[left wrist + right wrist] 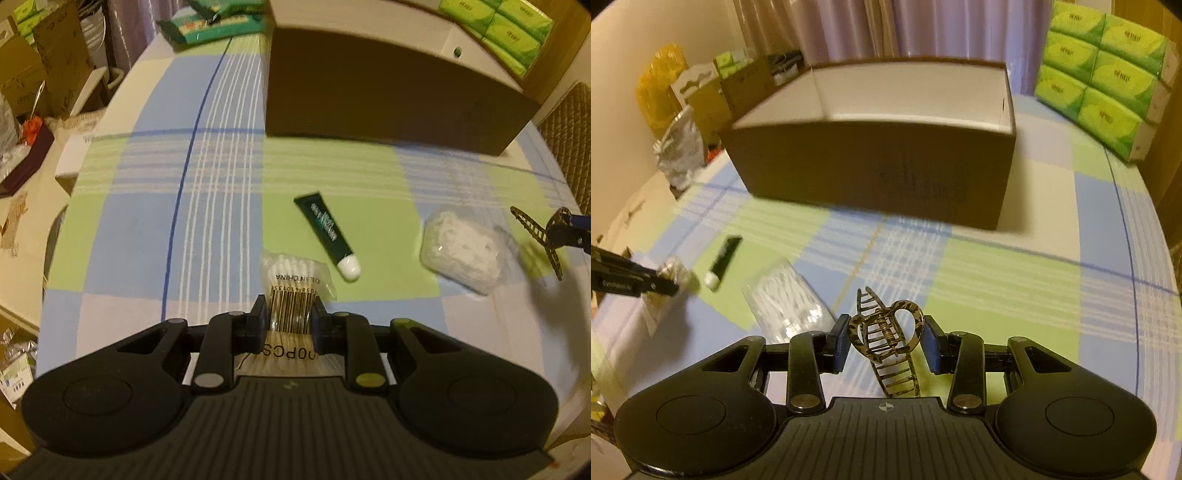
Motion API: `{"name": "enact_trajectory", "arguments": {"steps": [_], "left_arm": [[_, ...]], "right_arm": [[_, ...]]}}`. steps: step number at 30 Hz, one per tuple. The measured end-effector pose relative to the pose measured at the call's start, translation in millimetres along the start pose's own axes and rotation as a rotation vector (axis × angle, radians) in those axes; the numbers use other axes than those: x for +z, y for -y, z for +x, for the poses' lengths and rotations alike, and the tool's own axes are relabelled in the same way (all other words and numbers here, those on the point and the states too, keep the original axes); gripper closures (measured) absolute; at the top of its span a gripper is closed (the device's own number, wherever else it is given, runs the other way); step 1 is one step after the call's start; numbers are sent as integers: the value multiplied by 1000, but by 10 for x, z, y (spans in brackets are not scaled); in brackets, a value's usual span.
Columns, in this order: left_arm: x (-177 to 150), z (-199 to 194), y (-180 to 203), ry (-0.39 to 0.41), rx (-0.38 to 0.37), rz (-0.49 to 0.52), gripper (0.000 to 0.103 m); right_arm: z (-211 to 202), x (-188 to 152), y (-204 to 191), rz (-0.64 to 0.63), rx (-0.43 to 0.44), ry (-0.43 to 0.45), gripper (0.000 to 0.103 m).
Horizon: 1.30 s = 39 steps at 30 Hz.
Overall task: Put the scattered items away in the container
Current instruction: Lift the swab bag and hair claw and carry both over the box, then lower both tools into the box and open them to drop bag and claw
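Observation:
My left gripper [289, 314] is shut on a clear bag of cotton swabs [295, 280] with a barcode, held just above the plaid cloth. Ahead of it lie a dark green tube [327, 230] with a white cap and a clear pack of white pieces [461, 251]. My right gripper [886, 339] is shut on a tortoiseshell hair claw [882, 332], lifted off the cloth; the claw also shows at the right edge of the left wrist view [543, 236]. The open brown box [871, 166] stands behind, with a white inside. The left gripper [670, 280] shows at far left.
Stacked green tissue packs [1104, 81] stand at the table's far right. Green packets [207, 22] lie at the back beside the box. Cardboard boxes [55, 55] and clutter sit off the table's left edge. A quilted chair back [569, 140] is at the right.

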<state>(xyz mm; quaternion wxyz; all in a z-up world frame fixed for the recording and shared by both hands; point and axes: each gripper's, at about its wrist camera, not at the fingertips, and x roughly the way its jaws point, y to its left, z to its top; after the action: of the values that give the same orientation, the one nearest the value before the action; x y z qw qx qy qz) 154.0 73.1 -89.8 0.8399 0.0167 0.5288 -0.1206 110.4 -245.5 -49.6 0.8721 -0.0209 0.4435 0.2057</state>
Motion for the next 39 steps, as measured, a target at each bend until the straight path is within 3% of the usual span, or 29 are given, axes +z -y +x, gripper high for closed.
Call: {"name": "enact_trajectory", "arguments": {"steps": [11, 22, 32, 39], "left_arm": [[575, -432, 114, 160, -44, 87, 85], [1605, -489, 303, 284, -128, 222, 85], [2505, 49, 465, 235, -143, 264, 85], [2868, 536, 473, 172, -80, 294, 84]], "right_arm": [[-250, 683, 13, -29, 103, 112, 66], [-159, 1543, 84, -136, 125, 197, 66], [520, 2167, 147, -238, 113, 174, 66], [1045, 2404, 256, -316, 99, 130, 66]]}}
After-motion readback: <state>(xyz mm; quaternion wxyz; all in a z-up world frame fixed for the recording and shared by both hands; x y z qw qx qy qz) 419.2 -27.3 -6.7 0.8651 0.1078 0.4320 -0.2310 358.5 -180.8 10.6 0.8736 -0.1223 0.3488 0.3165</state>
